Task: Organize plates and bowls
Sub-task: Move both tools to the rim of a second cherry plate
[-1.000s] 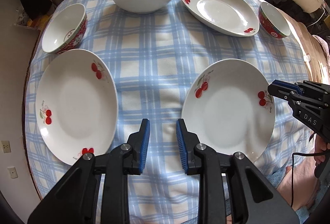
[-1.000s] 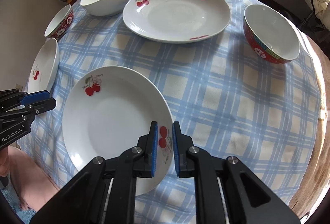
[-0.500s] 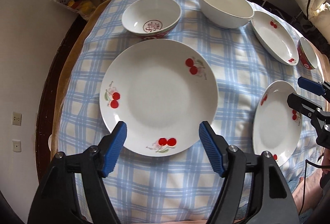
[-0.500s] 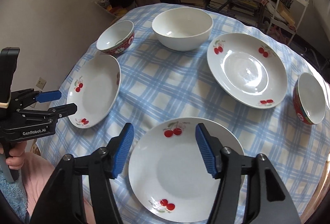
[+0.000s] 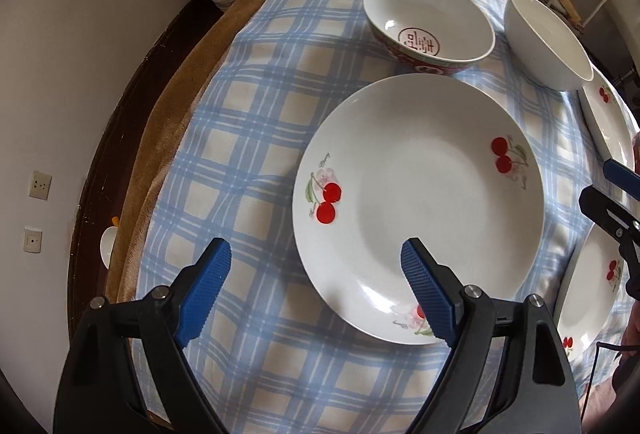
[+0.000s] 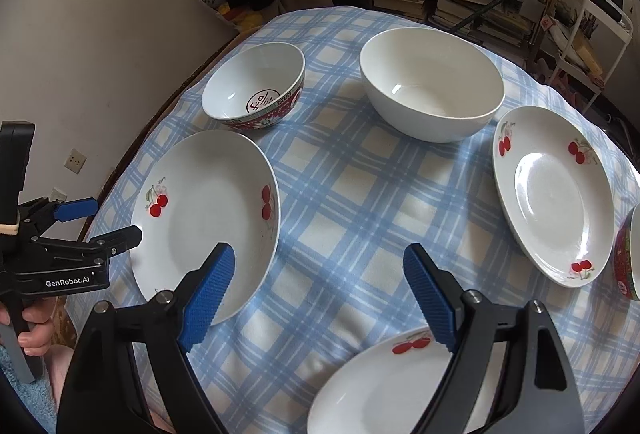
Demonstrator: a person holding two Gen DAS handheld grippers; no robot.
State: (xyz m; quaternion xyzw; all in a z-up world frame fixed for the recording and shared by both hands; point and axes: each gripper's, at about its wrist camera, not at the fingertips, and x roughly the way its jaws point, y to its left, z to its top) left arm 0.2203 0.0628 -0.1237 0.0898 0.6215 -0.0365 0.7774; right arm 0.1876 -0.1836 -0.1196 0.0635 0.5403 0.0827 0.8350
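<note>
A red-patterned bowl (image 6: 629,254) is cut off at the right edge of the right wrist view. The near cherry plate (image 6: 380,390) lies partly hidden behind the right gripper's fingers (image 6: 430,298) and the bottom edge.

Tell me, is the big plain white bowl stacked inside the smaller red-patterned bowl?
No, the big plain white bowl stands on the blue checked tablecloth beside the red-patterned bowl, with a gap of cloth between them.
</note>
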